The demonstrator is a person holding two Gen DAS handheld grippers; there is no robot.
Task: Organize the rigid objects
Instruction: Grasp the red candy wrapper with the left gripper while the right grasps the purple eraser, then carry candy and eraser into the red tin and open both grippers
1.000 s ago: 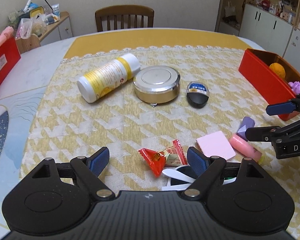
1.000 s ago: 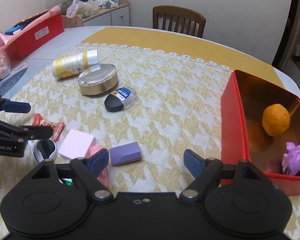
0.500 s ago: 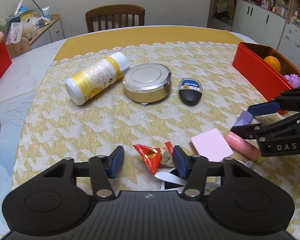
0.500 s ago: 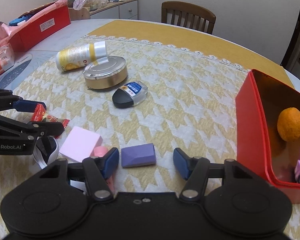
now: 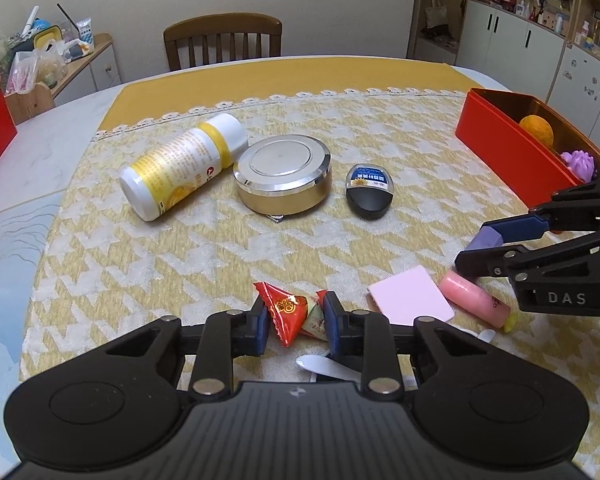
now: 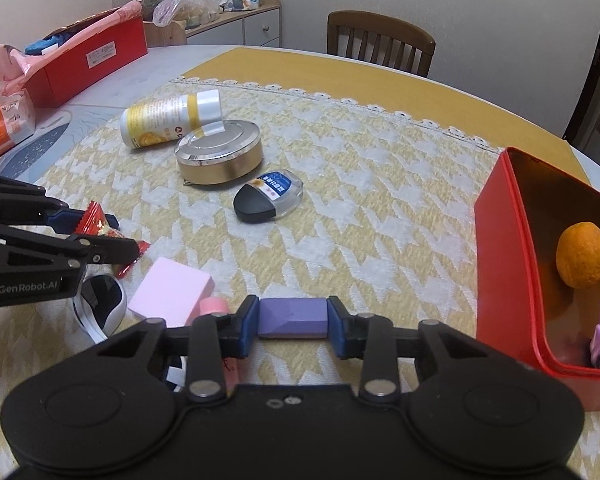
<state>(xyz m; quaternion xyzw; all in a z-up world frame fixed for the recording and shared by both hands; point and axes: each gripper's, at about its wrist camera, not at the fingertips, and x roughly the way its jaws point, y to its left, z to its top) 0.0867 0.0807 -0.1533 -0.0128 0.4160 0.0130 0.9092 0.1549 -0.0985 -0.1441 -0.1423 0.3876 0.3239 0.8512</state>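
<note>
In the left wrist view my left gripper (image 5: 296, 322) is closing around the red candy wrapper (image 5: 291, 312). The wrapper sits between the blue pads at the near edge of the yellow houndstooth cloth (image 5: 204, 248), and both pads seem to touch it already. At the right side I see my right gripper (image 5: 482, 245) from the side, with the letters "DAS" on its body, and the purple block (image 5: 485, 238) is between its fingers. Beside it lie a pink pad (image 5: 411, 295) and a pink tube (image 5: 475, 299). Farther away a yellow-white bottle (image 5: 180, 166) lies on its side and touches a round gold tin (image 5: 283, 178). To the right of the tin is a small black-and-clear container (image 5: 370, 190) with a blue label; I cannot read its writing. The red box (image 5: 508, 152) at the far right holds an orange (image 5: 537, 130) and a purple toy (image 5: 579, 163). Only this view shows the white cupboards (image 5: 512, 44) behind.

In the right wrist view my right gripper (image 6: 293, 320) is closing on the purple block (image 6: 293, 318), and the pads press both ends of the block. At the left my left gripper (image 6: 118, 236) shows "GenRobot.AI" and has the candy wrapper (image 6: 96, 224) between its fingers. Only this view shows a black-and-white band (image 6: 100, 304) under that gripper and a long red carton (image 6: 88, 60) far left with a white label, too small to read. The red box (image 6: 500, 248) stands just right of my fingers.
</note>
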